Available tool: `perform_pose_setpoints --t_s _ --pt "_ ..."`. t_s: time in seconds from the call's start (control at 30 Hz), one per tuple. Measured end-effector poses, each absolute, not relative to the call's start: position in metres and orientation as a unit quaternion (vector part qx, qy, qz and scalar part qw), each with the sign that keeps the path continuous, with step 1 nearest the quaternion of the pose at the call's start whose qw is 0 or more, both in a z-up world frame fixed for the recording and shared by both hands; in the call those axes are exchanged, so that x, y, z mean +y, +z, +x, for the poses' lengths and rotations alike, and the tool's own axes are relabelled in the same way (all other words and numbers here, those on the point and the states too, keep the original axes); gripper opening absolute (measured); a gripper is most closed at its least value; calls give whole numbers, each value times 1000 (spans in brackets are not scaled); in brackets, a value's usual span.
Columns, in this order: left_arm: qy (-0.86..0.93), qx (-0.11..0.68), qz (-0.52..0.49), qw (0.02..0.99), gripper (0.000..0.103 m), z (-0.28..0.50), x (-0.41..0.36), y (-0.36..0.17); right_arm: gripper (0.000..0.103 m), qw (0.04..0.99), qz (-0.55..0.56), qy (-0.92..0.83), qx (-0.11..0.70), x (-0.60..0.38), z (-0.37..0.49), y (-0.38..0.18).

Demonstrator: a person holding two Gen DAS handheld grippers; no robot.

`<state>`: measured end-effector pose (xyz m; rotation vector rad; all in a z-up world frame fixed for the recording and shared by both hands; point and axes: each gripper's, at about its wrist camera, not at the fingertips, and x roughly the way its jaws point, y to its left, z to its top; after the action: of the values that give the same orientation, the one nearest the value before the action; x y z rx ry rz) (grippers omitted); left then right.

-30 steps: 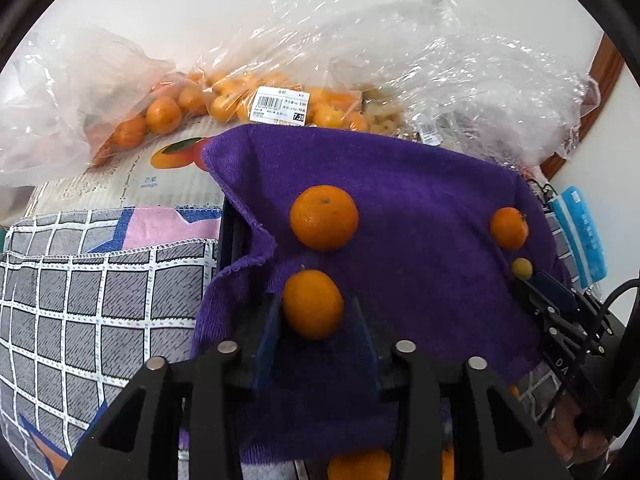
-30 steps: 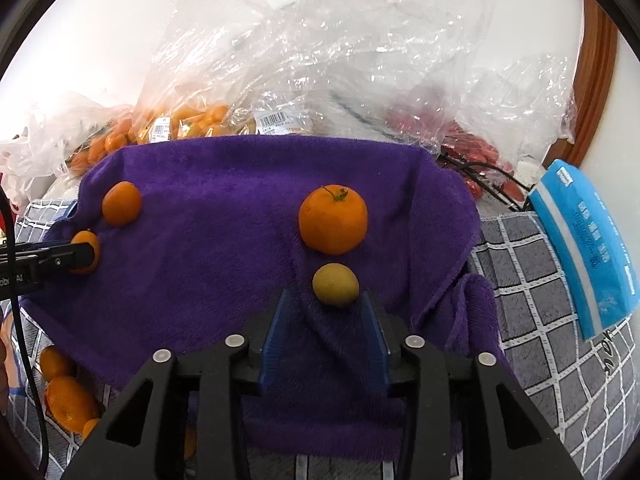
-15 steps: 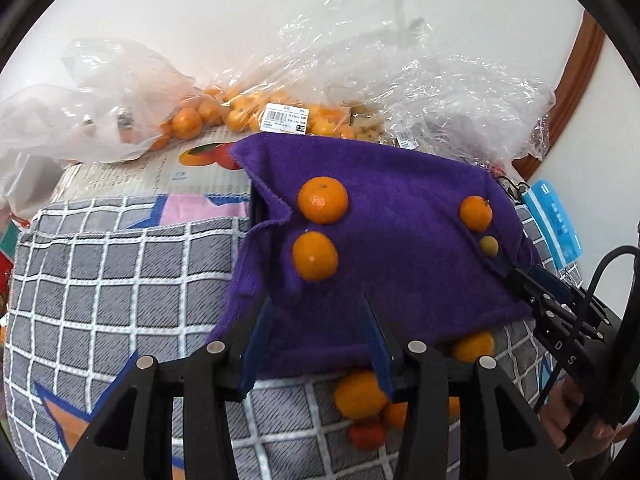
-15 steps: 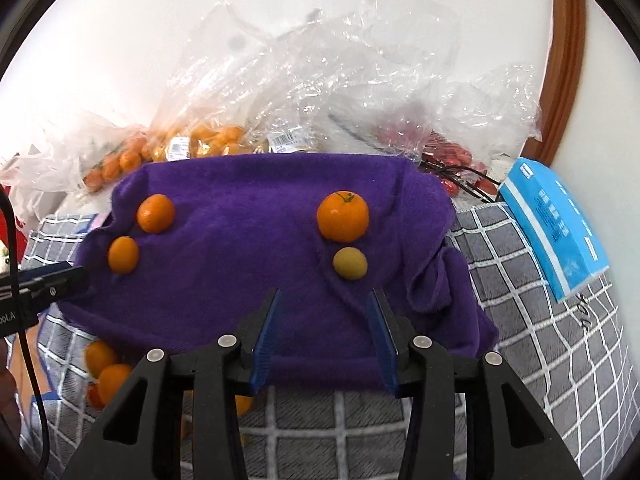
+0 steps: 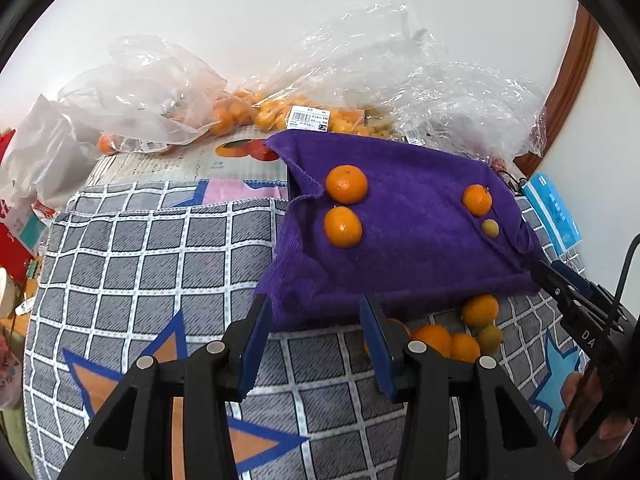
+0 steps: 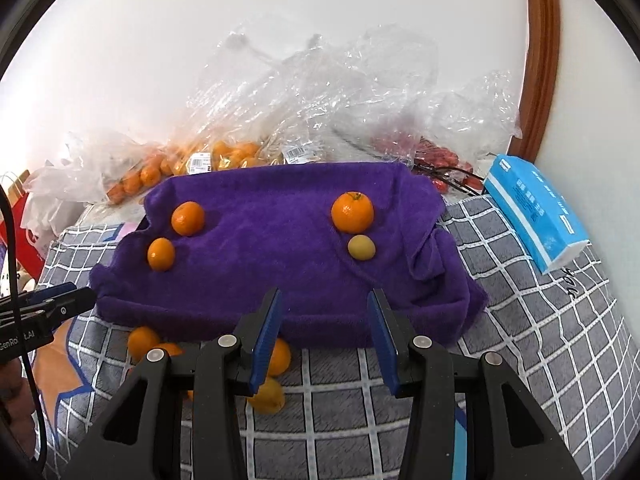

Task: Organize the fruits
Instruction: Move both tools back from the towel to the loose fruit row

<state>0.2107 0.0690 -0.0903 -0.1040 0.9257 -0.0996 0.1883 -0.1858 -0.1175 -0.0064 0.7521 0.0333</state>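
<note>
A purple towel [image 5: 400, 264] lies draped over a raised base on the checked cloth. On it sit two oranges [image 5: 346, 184] [image 5: 343, 227] at the left, and an orange [image 6: 352, 212] with a small yellow fruit [image 6: 361, 247] at the right. Several loose fruits [image 5: 479, 310] [image 6: 143, 340] lie on the cloth below the towel's front edge. My left gripper [image 5: 316, 320] hangs open before that edge, with nothing between its fingers. My right gripper [image 6: 324, 320] is open too, with nothing between its fingers, and stands back from the towel.
Clear plastic bags [image 5: 160, 96] with oranges [image 6: 144, 174] and red fruit [image 6: 436, 158] pile up against the wall behind the towel. A blue tissue pack [image 6: 536, 216] lies at the right. A wooden frame [image 6: 540, 56] rises at the far right, and red boxes [image 5: 16, 240] stand at the left.
Both grippers have drawn back and up from the towel. The orange that sat between my left fingers and the yellow fruit at my right fingertips now lie well ahead on the towel.
</note>
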Motion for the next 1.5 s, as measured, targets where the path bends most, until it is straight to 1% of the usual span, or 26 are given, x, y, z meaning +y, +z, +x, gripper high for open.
perform_pose_setpoints --t_s 0.3,0.43,0.6,0.77,0.87,0.97,1.17,1.5 --pt "-43 441 -59 895 44 186 63 -79 44 928 21 40 369 -203 161 -109" --pt "-32 435 -60 898 44 175 58 -72 44 933 8 43 357 -207 145 -103" --pt "-31 424 -79 902 44 160 55 -61 44 935 22 50 351 -219 132 -97" --pt "-21 416 -75 906 44 146 54 -54 44 939 26 59 338 -228 121 -91" --pt "-15 415 -79 906 47 139 56 -53 44 940 26 66 335 -230 117 -91" --pt "-6 411 -77 909 50 132 59 -55 44 941 23 71 331 -229 112 -92" --pt "2 419 -85 904 50 126 68 -64 44 937 26 85 337 -223 104 -102" --pt "9 434 -80 897 51 127 84 -91 43 922 4 107 371 -189 117 -137"
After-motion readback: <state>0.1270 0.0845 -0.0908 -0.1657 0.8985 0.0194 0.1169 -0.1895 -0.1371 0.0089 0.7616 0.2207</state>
